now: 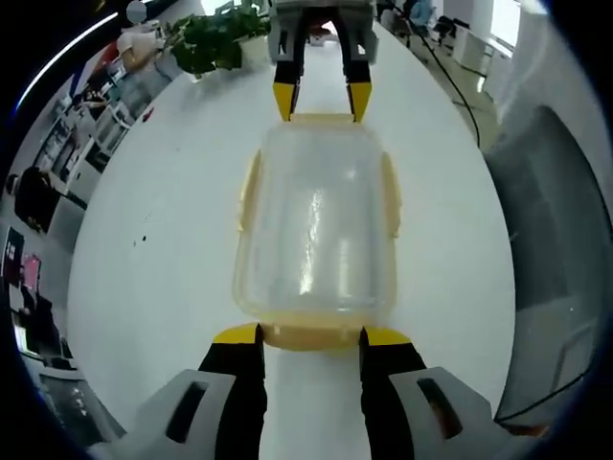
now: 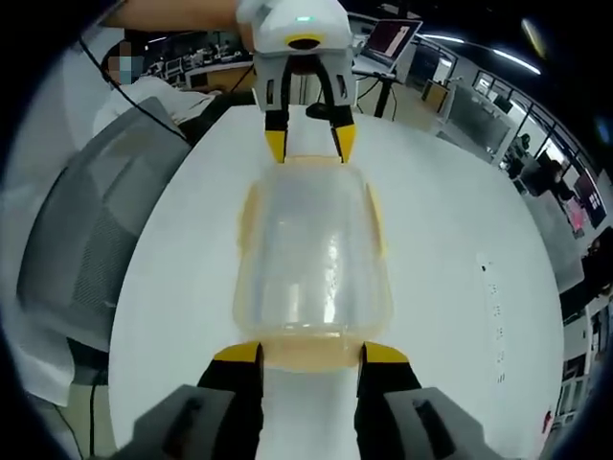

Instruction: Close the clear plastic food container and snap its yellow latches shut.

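Carrying everything was one white worktop (image 1: 163,220), round-edged, with a single clear plastic food container (image 1: 316,230) lying near its middle, well in from every edge. The container's clear lid (image 2: 311,254) sat on top of it. Yellow latches ran along its rim: one long side latch (image 1: 248,196) on one flank, a second side latch (image 1: 391,196) on the other, and one end latch (image 1: 308,335) at each short end, so four could be counted in the left gripper view. Whether they were snapped down could not be told.

One potted plant (image 1: 215,38) stood toward the far edge of the worktop in the left gripper view.

Two claws faced each other across the container. The left claw (image 1: 310,335) had its two yellow-tipped jaws parted, straddling the near end latch. The right claw (image 2: 311,353) stood likewise spread at the opposite short end, its tips just beside the container's end corners.
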